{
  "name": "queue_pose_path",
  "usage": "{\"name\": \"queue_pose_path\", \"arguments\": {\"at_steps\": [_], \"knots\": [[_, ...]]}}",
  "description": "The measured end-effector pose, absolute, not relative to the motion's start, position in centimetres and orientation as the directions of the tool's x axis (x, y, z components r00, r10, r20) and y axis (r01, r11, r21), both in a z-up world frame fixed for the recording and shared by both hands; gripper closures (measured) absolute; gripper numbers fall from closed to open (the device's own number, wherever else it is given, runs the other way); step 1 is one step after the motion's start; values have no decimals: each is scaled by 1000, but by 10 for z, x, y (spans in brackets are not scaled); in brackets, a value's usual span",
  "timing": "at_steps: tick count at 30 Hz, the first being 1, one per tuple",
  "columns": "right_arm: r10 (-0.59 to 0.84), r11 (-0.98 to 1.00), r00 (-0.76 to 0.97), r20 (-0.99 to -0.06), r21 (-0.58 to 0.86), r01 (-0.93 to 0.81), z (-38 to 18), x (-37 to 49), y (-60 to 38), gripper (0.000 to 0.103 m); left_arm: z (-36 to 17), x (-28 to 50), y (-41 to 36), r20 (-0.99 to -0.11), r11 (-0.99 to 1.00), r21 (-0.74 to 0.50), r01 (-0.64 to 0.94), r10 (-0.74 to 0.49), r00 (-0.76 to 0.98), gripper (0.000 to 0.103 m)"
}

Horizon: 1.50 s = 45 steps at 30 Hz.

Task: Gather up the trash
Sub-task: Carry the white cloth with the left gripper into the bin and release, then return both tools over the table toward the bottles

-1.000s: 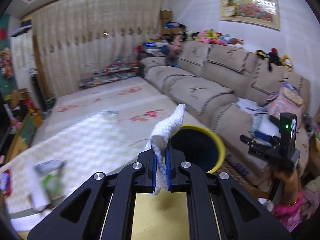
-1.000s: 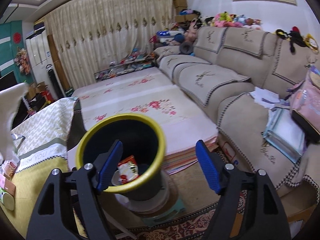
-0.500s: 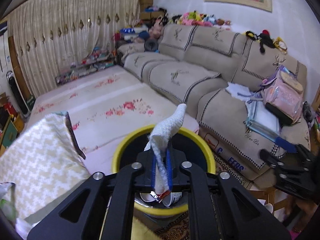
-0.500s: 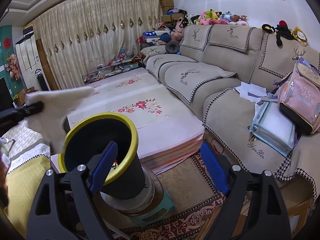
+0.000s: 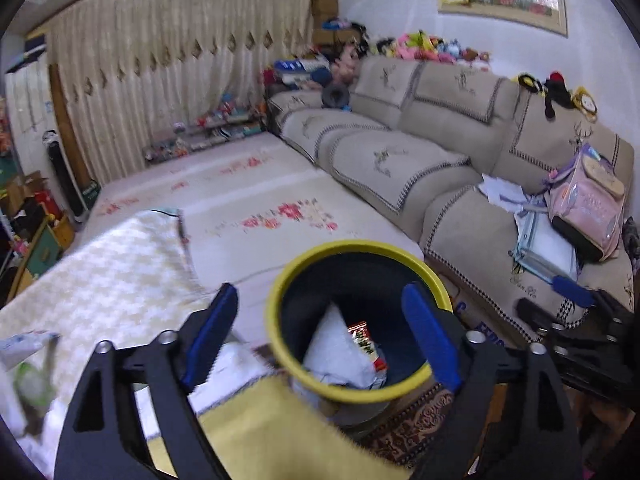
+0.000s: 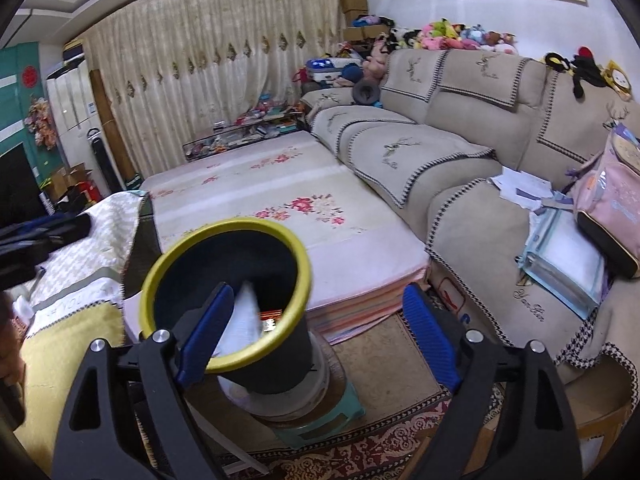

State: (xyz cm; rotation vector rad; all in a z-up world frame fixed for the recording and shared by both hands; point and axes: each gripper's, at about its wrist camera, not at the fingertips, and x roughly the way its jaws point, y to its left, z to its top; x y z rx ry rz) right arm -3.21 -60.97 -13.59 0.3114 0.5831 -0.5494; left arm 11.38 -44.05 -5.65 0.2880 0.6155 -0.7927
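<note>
A black trash bin with a yellow rim (image 5: pixel 280 300) (image 6: pixel 160 272) stands on a small green stool (image 6: pixel 344 412). A white crumpled tissue (image 5: pixel 336 344) (image 6: pixel 242 320) lies inside it, on top of a red wrapper (image 5: pixel 362 336). My left gripper (image 5: pixel 320 336) is open and empty, right above the bin's mouth. My right gripper (image 6: pixel 316 336) is open and empty, just right of the bin. The right gripper also shows at the right edge of the left wrist view (image 5: pixel 568 320).
A beige sofa (image 6: pixel 460 152) with a pink backpack (image 6: pixel 612 208) and papers runs along the right. A floral mat (image 6: pixel 280 192) lies behind the bin. A table with a yellow and white cloth (image 5: pixel 100 272) is at left, with blurred packaging (image 5: pixel 28 376) on it. A patterned rug (image 6: pixel 380 448) lies below.
My left gripper opened and let go of the white tissue, which dropped into the bin. The right gripper stayed open and shifted slightly.
</note>
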Motion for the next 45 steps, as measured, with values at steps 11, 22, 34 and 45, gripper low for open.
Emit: {"name": "queue_pose_path", "arguments": {"at_steps": [11, 22, 34, 45], "knots": [[-276, 909, 763, -585, 99, 405, -121, 5, -532, 19, -13, 71, -256, -545, 844, -7, 536, -453, 705, 5], [-68, 985, 807, -587, 90, 149, -114, 43, -426, 19, -10, 32, -82, -487, 973, -16, 230, -208, 848, 5], [157, 987, 791, -591, 108, -116, -118, 57, -317, 19, -29, 17, -6, -509, 996, -62, 66, -89, 856, 5], [225, 974, 759, -611, 117, -194, -126, 60, -286, 19, -33, 21, -4, -520, 996, -67, 63, -89, 849, 5]]}}
